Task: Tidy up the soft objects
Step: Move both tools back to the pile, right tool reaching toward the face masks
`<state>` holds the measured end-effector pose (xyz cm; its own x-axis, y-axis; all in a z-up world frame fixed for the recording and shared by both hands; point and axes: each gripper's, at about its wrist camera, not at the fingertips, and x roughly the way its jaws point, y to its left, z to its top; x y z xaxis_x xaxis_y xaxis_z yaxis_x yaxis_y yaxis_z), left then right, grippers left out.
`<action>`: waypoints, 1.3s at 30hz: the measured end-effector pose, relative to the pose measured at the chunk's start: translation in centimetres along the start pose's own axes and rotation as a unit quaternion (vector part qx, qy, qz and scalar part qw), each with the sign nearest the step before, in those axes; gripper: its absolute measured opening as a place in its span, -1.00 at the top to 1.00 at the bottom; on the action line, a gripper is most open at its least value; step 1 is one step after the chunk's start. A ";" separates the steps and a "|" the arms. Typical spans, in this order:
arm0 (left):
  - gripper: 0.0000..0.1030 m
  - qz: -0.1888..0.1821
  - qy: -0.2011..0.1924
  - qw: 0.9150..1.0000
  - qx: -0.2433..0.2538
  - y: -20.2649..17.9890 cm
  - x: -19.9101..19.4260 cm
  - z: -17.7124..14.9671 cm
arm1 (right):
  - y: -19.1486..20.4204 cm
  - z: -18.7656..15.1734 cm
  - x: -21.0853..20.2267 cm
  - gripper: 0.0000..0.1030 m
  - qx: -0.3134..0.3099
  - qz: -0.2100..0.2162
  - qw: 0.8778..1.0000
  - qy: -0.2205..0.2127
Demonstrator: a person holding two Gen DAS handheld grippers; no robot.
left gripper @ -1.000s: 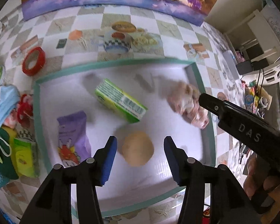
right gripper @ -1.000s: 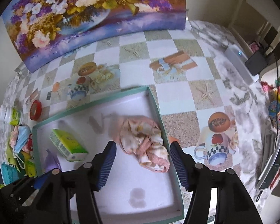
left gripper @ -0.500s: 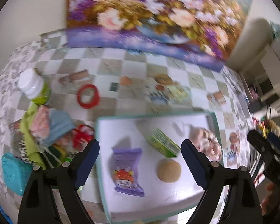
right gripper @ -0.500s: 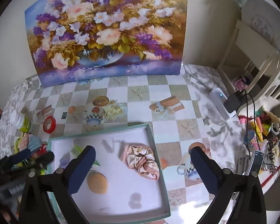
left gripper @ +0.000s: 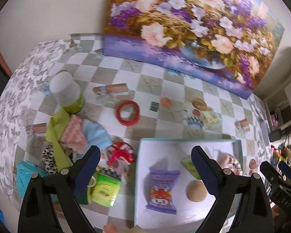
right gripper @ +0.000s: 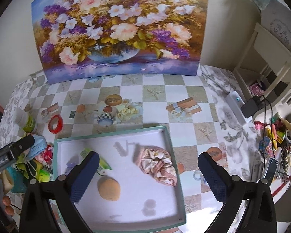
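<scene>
This is a lived-in room of a home. The surface (right gripper: 184, 97) wears a checkered oilcloth printed with teacups, starfish and roses, and a large flower painting (right gripper: 118, 29) leans against the plain wall behind it. To the right stand white shelves (right gripper: 269, 62) and a heap of small household clutter (right gripper: 275, 136) (keys, trinkets, a charger on its cable). Beside the teal-rimmed tray (right gripper: 170, 141) lies a domestic jumble: a face mask (left gripper: 96, 134), a roll of red tape (left gripper: 128, 113), a white-capped bottle (left gripper: 67, 92).
</scene>
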<state>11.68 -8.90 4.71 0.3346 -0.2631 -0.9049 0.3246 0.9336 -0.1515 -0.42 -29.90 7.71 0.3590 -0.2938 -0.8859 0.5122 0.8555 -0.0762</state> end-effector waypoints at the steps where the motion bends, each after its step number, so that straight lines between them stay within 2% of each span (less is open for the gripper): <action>1: -0.84 0.005 -0.004 1.000 -0.003 0.5 -0.1 0.1 | 0.5 0.0 0.0 -1.00 -0.004 0.003 1.000 0.000; 16: -0.85 0.060 -0.010 0.995 -0.075 10.3 -0.2 1.3 | 7.6 0.4 0.4 -1.00 -0.057 0.028 0.998 0.002; 23: -0.85 0.065 -0.014 0.992 -0.103 14.1 -0.7 1.6 | 12.3 -0.1 0.9 -1.00 -0.096 0.047 0.994 0.004; 28: -0.85 0.075 -0.008 0.992 -0.097 15.3 -0.4 1.5 | 15.7 -0.7 1.8 -1.00 -0.112 0.073 0.991 0.011; 35: -0.85 0.073 0.027 0.994 -0.080 16.0 1.7 1.2 | 19.4 -1.7 4.4 -1.00 -0.125 0.099 0.986 0.045; 39: -0.85 0.067 0.047 0.993 -0.088 16.6 3.2 1.0 | 20.9 -2.1 5.4 -1.00 -0.123 0.113 0.985 0.050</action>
<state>19.05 5.53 -0.33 0.2784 -0.1170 -0.9533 0.1200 0.9890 -0.0863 10.61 -12.69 0.39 0.3572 -0.0509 -0.9326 0.2182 0.9754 0.0304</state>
